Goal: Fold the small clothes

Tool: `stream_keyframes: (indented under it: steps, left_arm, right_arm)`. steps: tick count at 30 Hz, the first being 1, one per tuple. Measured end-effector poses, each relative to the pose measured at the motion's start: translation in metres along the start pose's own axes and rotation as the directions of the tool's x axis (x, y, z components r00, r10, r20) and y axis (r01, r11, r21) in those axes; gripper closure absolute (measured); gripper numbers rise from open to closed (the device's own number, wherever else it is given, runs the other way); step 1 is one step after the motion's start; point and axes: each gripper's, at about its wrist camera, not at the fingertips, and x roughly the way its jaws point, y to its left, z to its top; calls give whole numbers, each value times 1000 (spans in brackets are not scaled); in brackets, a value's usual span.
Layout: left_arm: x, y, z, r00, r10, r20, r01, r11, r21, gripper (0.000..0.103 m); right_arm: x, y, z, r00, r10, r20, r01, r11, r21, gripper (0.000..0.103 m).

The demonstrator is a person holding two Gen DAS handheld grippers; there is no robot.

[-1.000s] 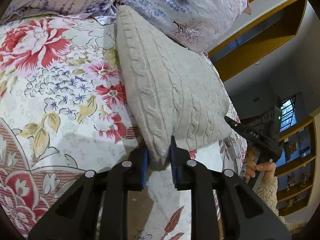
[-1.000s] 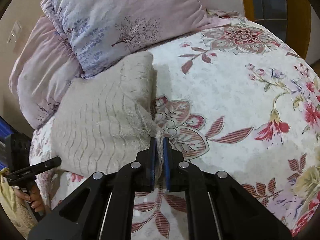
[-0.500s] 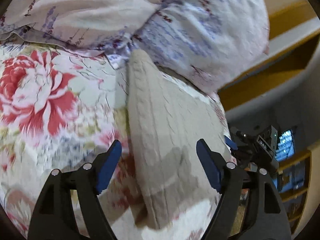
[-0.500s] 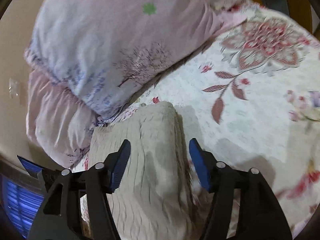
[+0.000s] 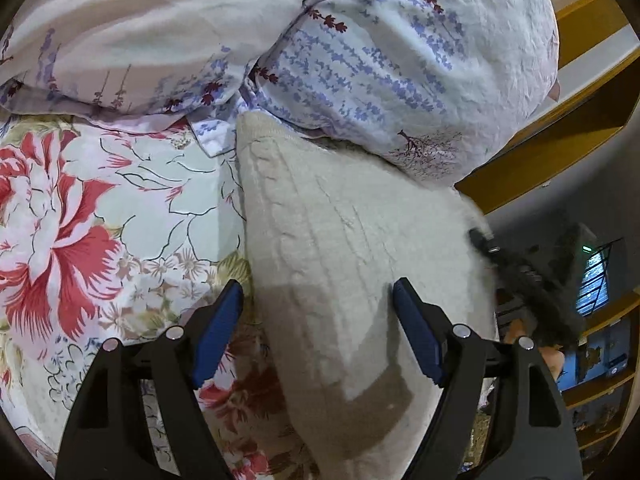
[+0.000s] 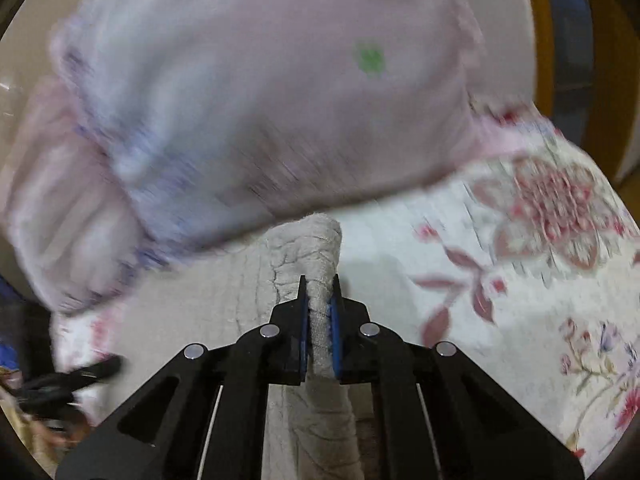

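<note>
Since a second ago we have let go with our left gripper (image 5: pixel 318 328): its jaws have opened and now stand wide over the folded beige knit sweater (image 5: pixel 352 264) at lower centre of the frame, pads clear of it. Our right gripper (image 6: pixel 320 320) has just been closing and now pinches the sweater's rolled edge (image 6: pixel 320 248) at frame centre. Beyond lie the floral bedspread (image 5: pixel 100 220) on the left and lavender-print pillows (image 5: pixel 400 60) across the top.

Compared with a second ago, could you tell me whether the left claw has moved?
Yes. The left claw has let go of the knit garment, and advanced along it toward the lavender pillow, which now looms larger.
</note>
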Motion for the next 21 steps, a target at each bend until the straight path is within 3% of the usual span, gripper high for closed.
stream_keyframes:
  steps: [2,6,10,15,19,20,21]
  left_arm:
    - [3,-1,-1,1000,9,0,-9,1000,14,26]
    - [7,-3,0,1000,15,-2,-15,1000,18,26]
    - [-3,0,-6,999,-36,-13,36,999,4,25]
    - [-23,4,-28,997,-80,-22,80,997,0,25]
    - [-25,0,-46,995,-93,-36,93,996,12,25]
    - [-24,-2,-49,996,-86,-36,87,996,19,25]
    - [-23,-4,-52,996,-77,-36,79,997,28,25]
  right_arm:
    - [16,-5,-5,998,-23,-50,25,999,37,94]
    - [12,-11,-4,998,10,-61,-5,997,80,89]
    - [-18,-30,-13,994,103,-35,-96,982,161,53]
    - [-53,-51,-43,974,224,-40,-209,949,238,53]
    - [-55,-52,-61,969,236,-76,-212,948,238,55]
    - [-53,-50,-66,968,236,-87,-211,950,232,60]
    - [-49,-47,-68,966,244,-89,-218,949,228,76]
